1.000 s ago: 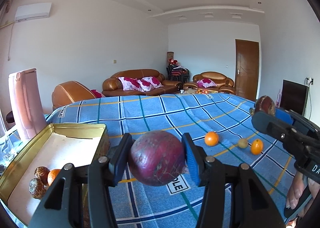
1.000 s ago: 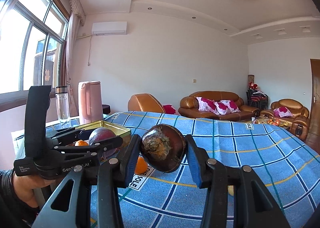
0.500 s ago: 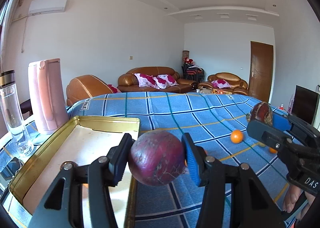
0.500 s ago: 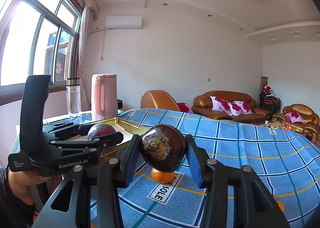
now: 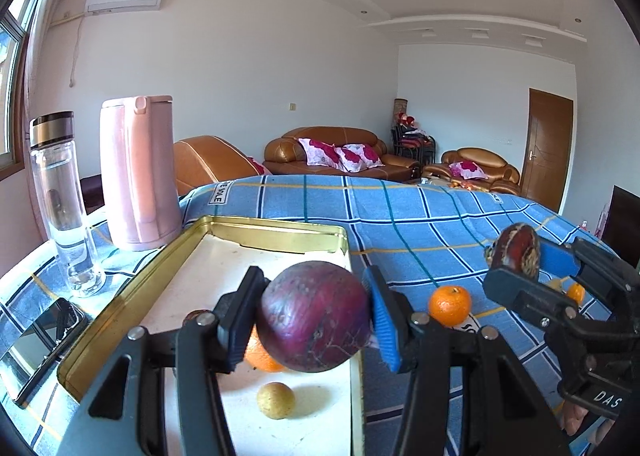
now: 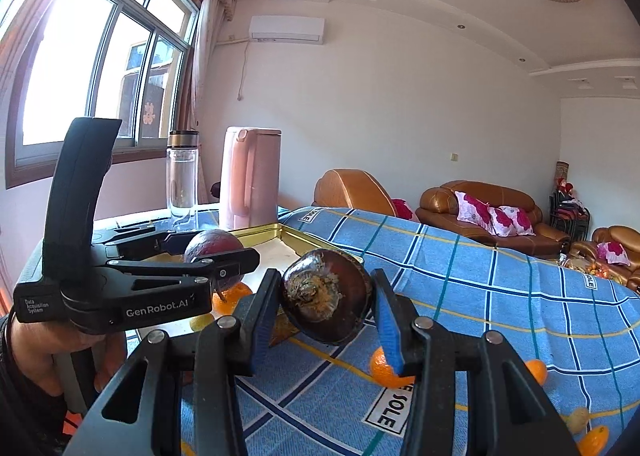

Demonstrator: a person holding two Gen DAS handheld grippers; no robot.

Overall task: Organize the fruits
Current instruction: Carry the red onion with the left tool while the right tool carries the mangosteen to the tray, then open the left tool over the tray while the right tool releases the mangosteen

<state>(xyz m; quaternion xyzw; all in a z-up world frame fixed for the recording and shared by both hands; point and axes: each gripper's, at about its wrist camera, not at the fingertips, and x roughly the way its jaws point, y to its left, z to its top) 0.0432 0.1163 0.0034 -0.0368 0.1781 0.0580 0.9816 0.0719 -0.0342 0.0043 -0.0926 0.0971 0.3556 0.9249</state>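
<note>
A round, purple-red fruit with a dull skin [image 5: 314, 316] was held clamped between the blue pads of the left gripper [image 5: 316, 318], which was seen above the near end of a shallow, gold-rimmed rectangular metal tray [image 5: 276, 230] with a white floor. Partly hidden behind that fruit, an orange citrus fruit [image 5: 260, 358] lay in the tray, and a small, yellowish round fruit [image 5: 276, 400] lay just in front of it. A second, darker brown-maroon fruit with a rough, crusty end [image 6: 326, 296] was gripped by the right gripper [image 6: 326, 298], held over the blue checked tablecloth [image 6: 480, 296] just beside the tray's corner. A loose orange mandarin [image 5: 450, 306] was left on the cloth near the tray, and further small orange fruits were scattered farther right. A tall pink plastic jug [image 5: 138, 172] and a clear glass bottle with a metal cap [image 5: 60, 200] stood upright beyond the tray. The left gripper's handle was grasped by a person's hand [image 6: 52, 352].
</note>
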